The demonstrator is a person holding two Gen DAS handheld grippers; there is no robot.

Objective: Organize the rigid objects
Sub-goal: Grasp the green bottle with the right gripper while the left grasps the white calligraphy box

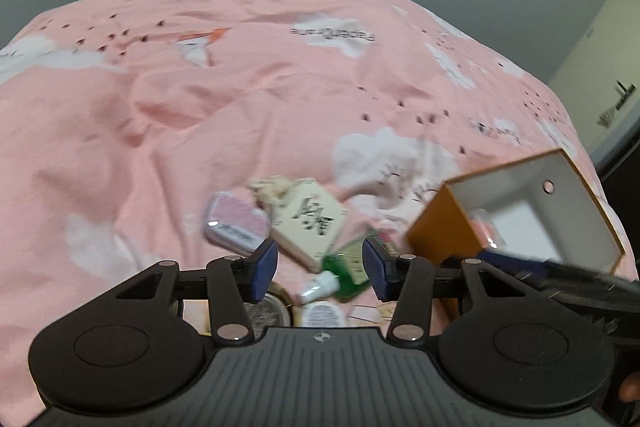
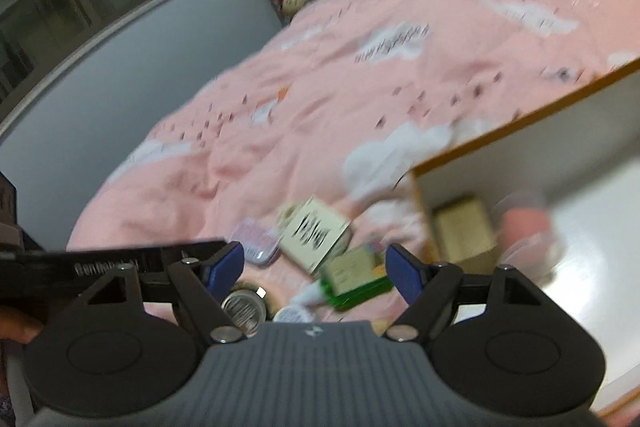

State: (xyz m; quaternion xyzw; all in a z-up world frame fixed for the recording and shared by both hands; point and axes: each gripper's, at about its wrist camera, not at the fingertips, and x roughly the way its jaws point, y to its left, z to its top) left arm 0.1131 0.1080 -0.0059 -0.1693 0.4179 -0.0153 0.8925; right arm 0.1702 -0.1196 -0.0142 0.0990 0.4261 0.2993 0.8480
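Left wrist view: a cream rectangular carton with black lettering point(image 1: 310, 227) lies on the pink bed cover point(image 1: 160, 131), touching a green plastic bottle point(image 1: 348, 273) beside an orange-walled box point(image 1: 436, 227). Likely light, stiff; grip its long sides. Left tool point(image 1: 320, 269) and right tool point(image 2: 316, 269) gape, released.

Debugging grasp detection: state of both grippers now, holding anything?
Left gripper: jaws open, nothing held.
Right gripper: jaws open, nothing held.
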